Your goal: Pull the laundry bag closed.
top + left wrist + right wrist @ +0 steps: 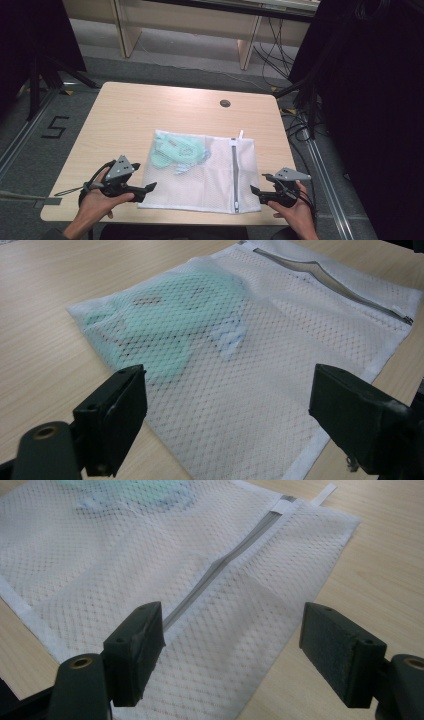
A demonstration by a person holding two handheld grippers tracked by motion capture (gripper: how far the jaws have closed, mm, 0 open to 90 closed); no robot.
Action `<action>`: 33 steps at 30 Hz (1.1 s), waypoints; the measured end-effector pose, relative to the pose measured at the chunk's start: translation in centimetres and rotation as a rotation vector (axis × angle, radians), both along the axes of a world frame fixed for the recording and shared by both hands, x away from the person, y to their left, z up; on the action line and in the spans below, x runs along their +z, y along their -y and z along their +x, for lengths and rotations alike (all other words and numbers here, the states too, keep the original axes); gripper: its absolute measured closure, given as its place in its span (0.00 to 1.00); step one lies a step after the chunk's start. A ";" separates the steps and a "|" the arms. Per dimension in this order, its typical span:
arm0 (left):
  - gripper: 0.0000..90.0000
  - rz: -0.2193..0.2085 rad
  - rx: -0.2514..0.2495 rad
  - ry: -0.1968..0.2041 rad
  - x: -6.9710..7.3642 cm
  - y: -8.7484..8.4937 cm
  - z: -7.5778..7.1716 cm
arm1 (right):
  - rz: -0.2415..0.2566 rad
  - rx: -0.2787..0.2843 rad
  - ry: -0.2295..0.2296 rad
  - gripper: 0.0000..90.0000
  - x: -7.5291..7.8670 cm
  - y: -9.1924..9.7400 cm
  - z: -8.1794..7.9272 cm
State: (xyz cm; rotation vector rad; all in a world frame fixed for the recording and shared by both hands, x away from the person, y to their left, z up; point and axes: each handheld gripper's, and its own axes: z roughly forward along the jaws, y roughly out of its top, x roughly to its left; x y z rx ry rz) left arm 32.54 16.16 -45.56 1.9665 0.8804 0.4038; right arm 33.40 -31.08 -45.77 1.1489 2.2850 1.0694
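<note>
Evidently mesh laundry bag (210,175) light, limp, soft garment (176,150) inside; best pinched at hems. Left gripper (146,190), right gripper (256,194) both spread, empty.

Left gripper (148,188): black body, grey three-cornered plate on top, black cable looping behind. Right gripper (254,191): same black build, grey plate, black cable by wrist. Jaws: blocky black pads, round brass-coloured pivot holes, small screw holes on sides. Hands bare, no sleeves visible.
</note>
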 end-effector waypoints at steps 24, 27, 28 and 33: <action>0.18 -0.017 -0.146 -0.064 -0.8 5.3 1.7 | -0.052 0.199 -0.071 0.29 -0.7 -2.2 0.3; 0.18 0.027 -0.171 -0.044 -1.0 6.0 1.7 | -0.067 0.241 -0.060 0.32 -0.9 -2.3 0.4; 0.19 0.032 -0.177 -0.039 -1.1 6.4 1.8 | -0.071 0.269 -0.085 0.38 -0.9 -2.5 0.3; 0.19 0.050 -0.222 -0.033 -1.6 7.8 1.4 | -0.070 0.348 -0.121 0.45 -1.3 -3.3 -0.2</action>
